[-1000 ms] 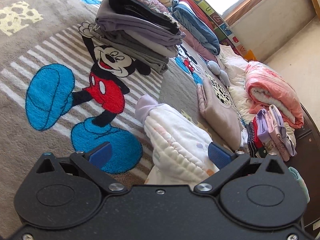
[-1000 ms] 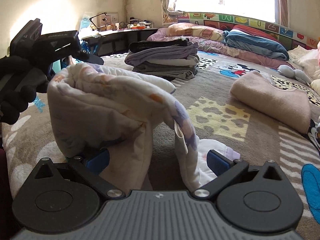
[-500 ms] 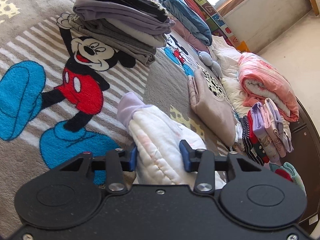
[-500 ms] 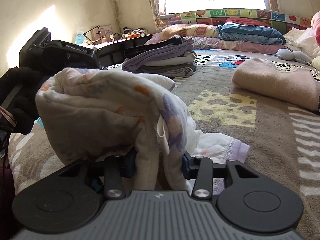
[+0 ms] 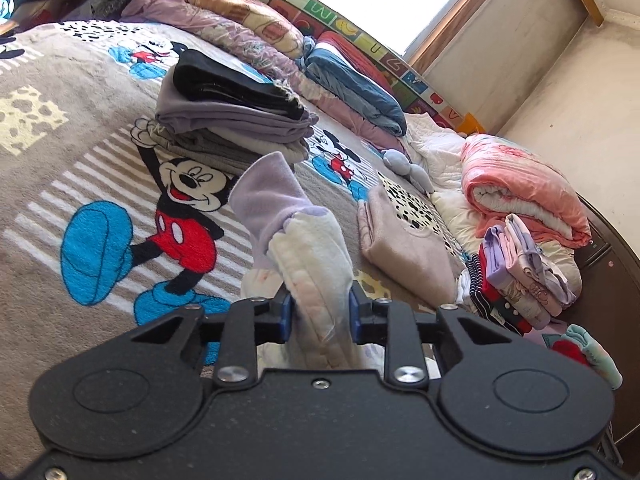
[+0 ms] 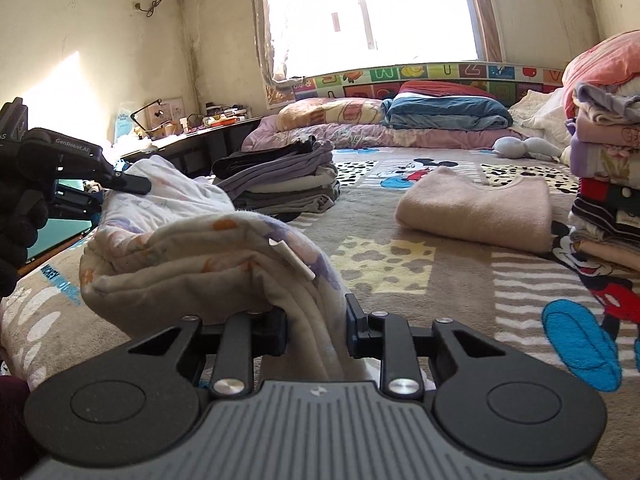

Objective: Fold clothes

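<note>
White quilted floral garment with lilac cuff (image 5: 308,256) now raised off the grey cartoon-mouse blanket (image 5: 80,160), clamped by left gripper (image 5: 318,312) and right gripper (image 6: 316,326), both nearly closed, grey folded stack (image 5: 232,120) behind it, beige folded sweater (image 6: 476,208) beside.

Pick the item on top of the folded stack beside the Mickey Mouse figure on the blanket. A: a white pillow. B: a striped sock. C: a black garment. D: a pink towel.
C: in the left wrist view a black garment lies on top of the folded stack, over purple and grey layers.
</note>
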The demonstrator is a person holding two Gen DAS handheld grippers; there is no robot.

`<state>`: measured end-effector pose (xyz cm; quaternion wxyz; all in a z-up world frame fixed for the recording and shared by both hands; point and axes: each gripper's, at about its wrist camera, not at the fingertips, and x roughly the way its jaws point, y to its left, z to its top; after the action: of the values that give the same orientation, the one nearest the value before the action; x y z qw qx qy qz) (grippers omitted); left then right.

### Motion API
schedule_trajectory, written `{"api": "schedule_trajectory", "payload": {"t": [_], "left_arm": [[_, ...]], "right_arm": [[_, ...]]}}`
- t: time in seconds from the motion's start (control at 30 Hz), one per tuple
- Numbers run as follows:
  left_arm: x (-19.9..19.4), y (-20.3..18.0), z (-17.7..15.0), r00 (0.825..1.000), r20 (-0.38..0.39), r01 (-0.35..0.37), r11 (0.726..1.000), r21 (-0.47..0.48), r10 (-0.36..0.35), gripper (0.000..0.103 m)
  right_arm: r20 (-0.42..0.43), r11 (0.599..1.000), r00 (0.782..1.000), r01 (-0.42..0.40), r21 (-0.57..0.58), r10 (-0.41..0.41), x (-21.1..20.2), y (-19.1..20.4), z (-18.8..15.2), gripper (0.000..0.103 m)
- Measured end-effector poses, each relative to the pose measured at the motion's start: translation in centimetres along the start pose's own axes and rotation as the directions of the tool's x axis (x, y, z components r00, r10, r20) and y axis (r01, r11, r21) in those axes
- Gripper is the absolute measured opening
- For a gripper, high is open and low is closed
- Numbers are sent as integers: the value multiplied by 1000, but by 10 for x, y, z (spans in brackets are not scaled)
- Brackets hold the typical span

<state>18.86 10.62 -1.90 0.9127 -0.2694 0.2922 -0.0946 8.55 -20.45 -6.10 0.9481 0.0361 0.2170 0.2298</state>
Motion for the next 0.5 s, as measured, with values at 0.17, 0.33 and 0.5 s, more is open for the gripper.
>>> {"api": "schedule_trajectory", "payload": {"t": [0.17,0.33,0.5], "left_arm": [[-14,-2,-5,999,42,-35,999,12,35,23],[-16,-2,-10,995,56,-78,997,-15,79,23],[-9,8,-20,992,36,-117,990,-74,120,23]], "right_arm": [[-1,998,999,43,-47,-43,-14,-7,11,28],[-71,988,996,41,-149,-52,-10,-4,28,28],[-160,956,984,27,-293,-76,10,-3,50,28]]}}
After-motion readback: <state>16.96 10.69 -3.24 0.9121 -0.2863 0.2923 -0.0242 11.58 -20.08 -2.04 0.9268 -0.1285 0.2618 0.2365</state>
